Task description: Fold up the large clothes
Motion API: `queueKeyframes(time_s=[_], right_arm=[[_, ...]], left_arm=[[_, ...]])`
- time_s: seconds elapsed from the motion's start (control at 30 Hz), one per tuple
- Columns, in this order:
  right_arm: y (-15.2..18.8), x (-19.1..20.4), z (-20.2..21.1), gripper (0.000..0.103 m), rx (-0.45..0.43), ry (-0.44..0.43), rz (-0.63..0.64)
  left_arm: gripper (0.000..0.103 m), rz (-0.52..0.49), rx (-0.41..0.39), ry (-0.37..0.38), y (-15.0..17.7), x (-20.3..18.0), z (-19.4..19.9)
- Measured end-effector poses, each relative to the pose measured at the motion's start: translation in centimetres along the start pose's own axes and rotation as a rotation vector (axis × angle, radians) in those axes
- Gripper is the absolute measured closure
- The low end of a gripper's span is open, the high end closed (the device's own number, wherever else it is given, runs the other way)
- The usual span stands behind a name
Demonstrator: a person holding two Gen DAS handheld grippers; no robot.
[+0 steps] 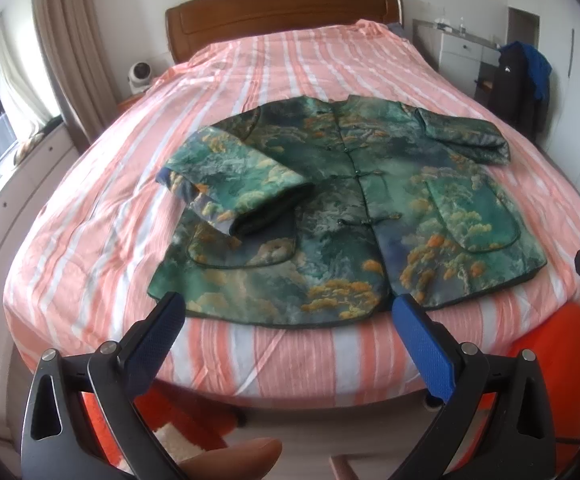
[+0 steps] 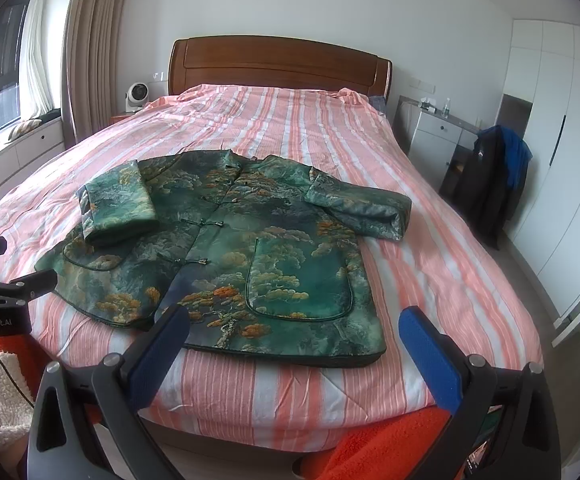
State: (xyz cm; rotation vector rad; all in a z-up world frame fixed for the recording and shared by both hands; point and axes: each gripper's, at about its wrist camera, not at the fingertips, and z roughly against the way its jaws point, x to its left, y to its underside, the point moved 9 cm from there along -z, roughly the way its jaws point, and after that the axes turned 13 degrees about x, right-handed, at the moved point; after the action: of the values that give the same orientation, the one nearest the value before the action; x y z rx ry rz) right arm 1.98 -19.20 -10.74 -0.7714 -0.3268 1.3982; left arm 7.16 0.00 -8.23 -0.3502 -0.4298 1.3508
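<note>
A green padded jacket printed with orange and pale trees [image 1: 342, 208] lies face up, buttoned, near the foot edge of the bed with the pink-and-white striped cover [image 1: 250, 76], its hem close to that edge. One sleeve is folded in over the chest; the other bends outward toward the bed's side edge. The left gripper [image 1: 290, 312] hovers over the foot edge with its jaws wide and nothing between them, and so does the right gripper [image 2: 294, 324]. The jacket's back and lining are hidden. The fisheye rim cuts off the bed's near corners, and orange fabric [image 2: 378, 440] below is only partly seen.
</note>
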Motion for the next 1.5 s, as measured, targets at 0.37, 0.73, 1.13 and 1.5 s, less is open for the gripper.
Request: queueKeyframes(time_s=[0.37, 0.73, 1.13, 1.5], right_arm=[[-0.2, -0.5, 0.2, 0.000, -0.014, 0.005, -0.012], [-0.2, -0.6, 0.5, 0.000, -0.016, 0.025, -0.013], [-0.1, -1.2, -0.3, 0.000, 0.007, 0.063, -0.019], [0.1, -2.2, -0.1, 0.000, 0.020, 0.137, -0.035]], left_arm=[[0.000, -0.019, -0.001, -0.001, 0.2, -0.4, 0.1], [0.000, -0.037, 0.022, 0.011, 0.4, -0.9, -0.3], [0.000, -0.034, 0.044, 0.026, 0.6, -0.9, -0.7], [0.000, -0.028, 0.053, 0.027, 0.8, -0.7, -1.0]])
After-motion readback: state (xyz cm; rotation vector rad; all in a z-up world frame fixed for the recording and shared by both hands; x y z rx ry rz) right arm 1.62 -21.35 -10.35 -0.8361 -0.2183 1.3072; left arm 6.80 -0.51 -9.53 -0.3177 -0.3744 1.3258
